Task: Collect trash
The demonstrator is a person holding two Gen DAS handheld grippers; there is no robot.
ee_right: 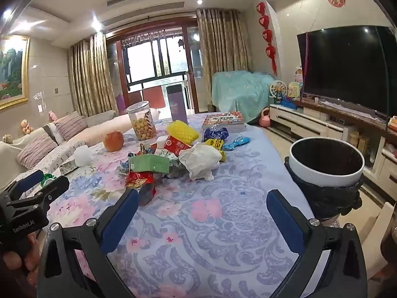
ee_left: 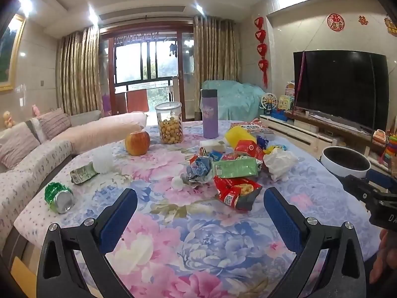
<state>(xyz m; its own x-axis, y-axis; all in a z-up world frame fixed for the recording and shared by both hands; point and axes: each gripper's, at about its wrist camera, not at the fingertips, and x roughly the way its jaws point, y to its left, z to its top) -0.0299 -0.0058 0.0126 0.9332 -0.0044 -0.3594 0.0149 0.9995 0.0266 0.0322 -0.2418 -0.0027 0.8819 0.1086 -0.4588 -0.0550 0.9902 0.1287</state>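
Note:
A heap of trash lies mid-table: a red snack bag [ee_left: 235, 193] [ee_right: 141, 181], a green packet [ee_left: 235, 167] [ee_right: 150, 164], crumpled white paper [ee_left: 280, 162] [ee_right: 201, 160] and a yellow foam net [ee_left: 239, 135] [ee_right: 182, 130]. Off to the left are a crushed green can [ee_left: 59, 197] and a flattened green carton [ee_left: 82, 173]. A white bin with a black liner [ee_right: 327, 173] [ee_left: 345, 162] stands beside the table's right edge. My left gripper [ee_left: 200, 196] is open over the near cloth, short of the red bag. My right gripper [ee_right: 202, 196] is open too, with nothing between its fingers.
On the flowered tablecloth [ee_left: 198, 236] also stand an apple [ee_left: 137, 142], a jar of round snacks [ee_left: 170, 123], a purple flask [ee_left: 209, 113], a white foam ball [ee_left: 103, 160] and a book [ee_right: 223, 120]. A sofa [ee_left: 29, 154] runs along the left, a TV [ee_left: 340, 87] on the right.

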